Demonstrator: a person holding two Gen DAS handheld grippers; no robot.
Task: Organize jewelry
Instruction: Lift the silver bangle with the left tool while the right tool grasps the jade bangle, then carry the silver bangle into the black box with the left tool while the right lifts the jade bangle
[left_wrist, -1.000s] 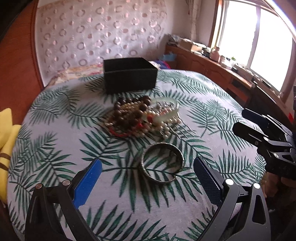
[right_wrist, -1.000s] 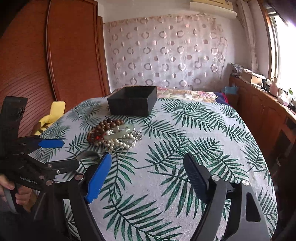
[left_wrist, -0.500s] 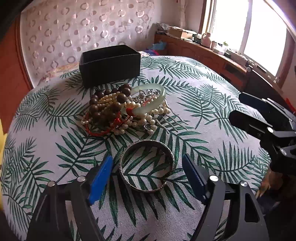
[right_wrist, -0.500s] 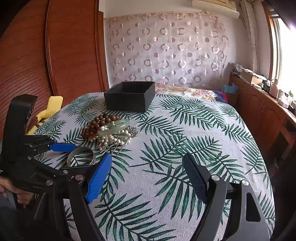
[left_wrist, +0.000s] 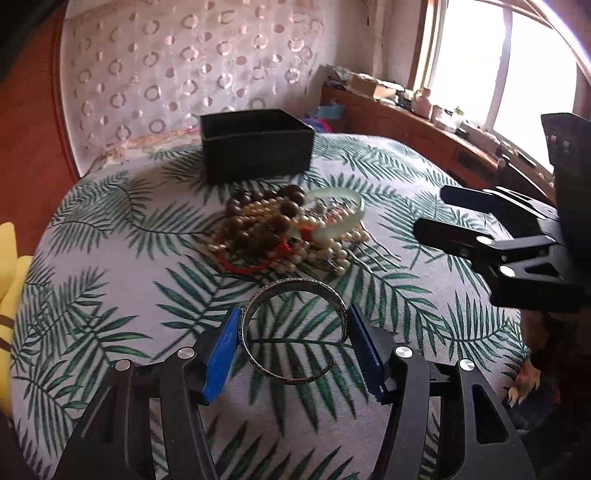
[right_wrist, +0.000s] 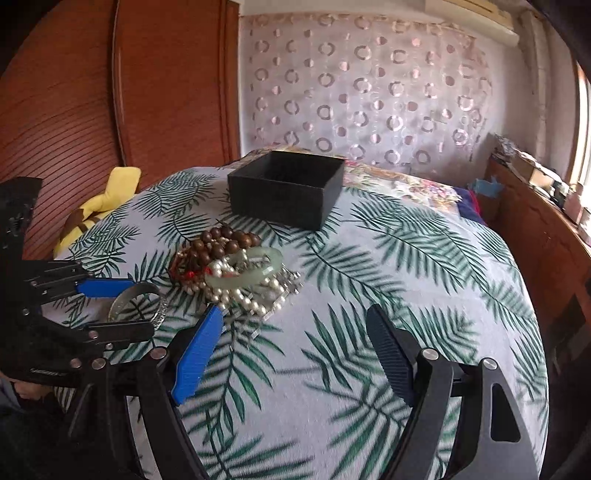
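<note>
A silver bangle (left_wrist: 295, 332) sits between the blue pads of my left gripper (left_wrist: 293, 347), which is shut on it just above the leaf-print cloth. It also shows in the right wrist view (right_wrist: 138, 306). A pile of jewelry (left_wrist: 288, 232) lies beyond it: brown beads, pearls, a red cord and a pale green bangle (right_wrist: 255, 266). An open black box (left_wrist: 255, 146) stands behind the pile. My right gripper (right_wrist: 295, 347) is open and empty over the cloth, right of the pile.
The round table (right_wrist: 406, 295) carries a palm-leaf cloth. A yellow cushion (right_wrist: 99, 203) lies off its left edge. A wooden sideboard (left_wrist: 424, 133) with clutter runs along the window on the right.
My left gripper moved forward around the silver bangle and closed on it. The right gripper stayed open and shifted slightly closer to the pile.
</note>
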